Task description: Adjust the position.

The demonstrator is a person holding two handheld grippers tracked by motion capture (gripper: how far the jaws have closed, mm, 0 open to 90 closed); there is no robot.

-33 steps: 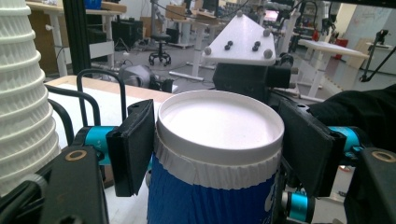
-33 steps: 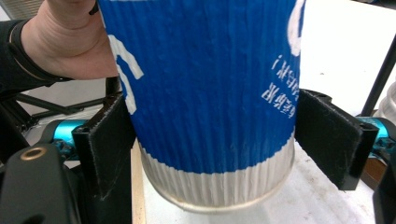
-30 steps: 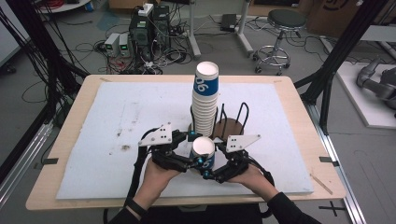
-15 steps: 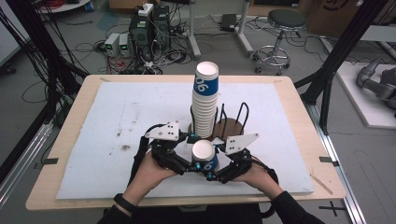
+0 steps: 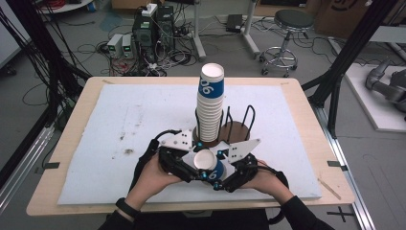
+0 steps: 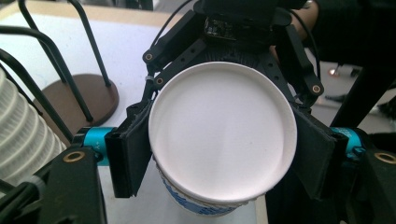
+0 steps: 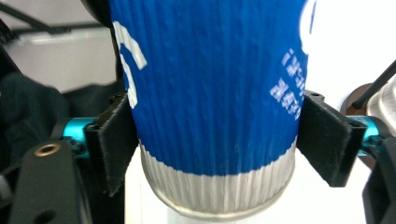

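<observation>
A wooden table (image 5: 306,103) covered by a white mat (image 5: 124,120) stands on a grey floor (image 5: 38,62). At twelve o'clock beyond it, table legs (image 5: 198,28) rise beside computer boxes (image 5: 148,24), and a tangle of black cables (image 5: 86,48) spreads toward ten o'clock. A round black swivel stool (image 5: 289,28) sits at one o'clock. Black frame struts (image 5: 352,52) slant down at two o'clock, with a white platform (image 5: 378,96) at three. More black struts (image 5: 28,52) stand at nine o'clock. Light is even and soft.
</observation>
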